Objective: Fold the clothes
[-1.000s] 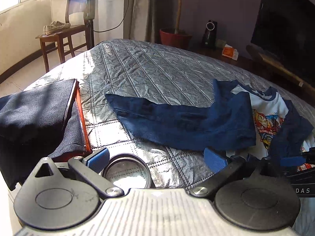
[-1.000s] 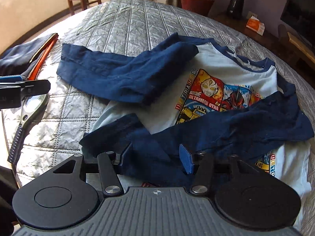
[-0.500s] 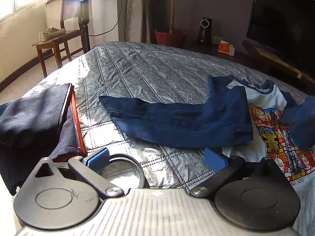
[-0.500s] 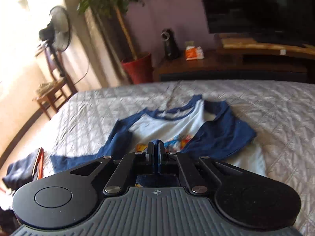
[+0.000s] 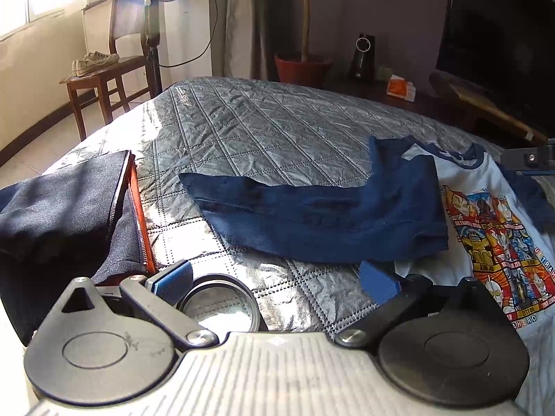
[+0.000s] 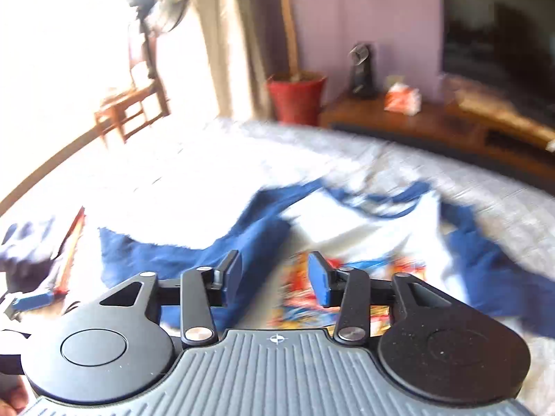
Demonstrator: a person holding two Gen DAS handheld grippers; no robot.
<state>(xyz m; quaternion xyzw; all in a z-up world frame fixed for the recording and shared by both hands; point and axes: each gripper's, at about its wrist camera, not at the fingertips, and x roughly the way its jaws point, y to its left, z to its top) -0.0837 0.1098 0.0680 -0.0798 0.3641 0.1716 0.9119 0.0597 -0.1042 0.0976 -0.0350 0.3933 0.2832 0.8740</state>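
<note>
A white T-shirt [image 5: 485, 208] with navy sleeves and a bright cartoon print lies face up on the silver quilted bed [image 5: 263, 138]. Its left sleeve [image 5: 312, 222] stretches flat toward the left. In the blurred right wrist view the shirt [image 6: 364, 222] is below me, its right sleeve [image 6: 485, 260] spread out to the right. My left gripper [image 5: 274, 279] is open, low over the bed's near edge, just short of the left sleeve, with nothing in it. My right gripper [image 6: 275, 277] hangs open above the print, also empty, and shows as a dark bar [image 5: 530, 161] at the right edge.
A folded dark jacket [image 5: 59, 215] with orange zipper lining lies at the bed's left. A round glass lens [image 5: 220, 308] sits under my left gripper. Beyond the bed stand a wooden chair [image 5: 104, 72] with shoes, a fan, a red plant pot [image 5: 301, 67] and a TV [image 5: 503, 34].
My right gripper shut on the right sleeve, lifted and drew it off the print out to the right, then opened and let it go. The left gripper barely moved.
</note>
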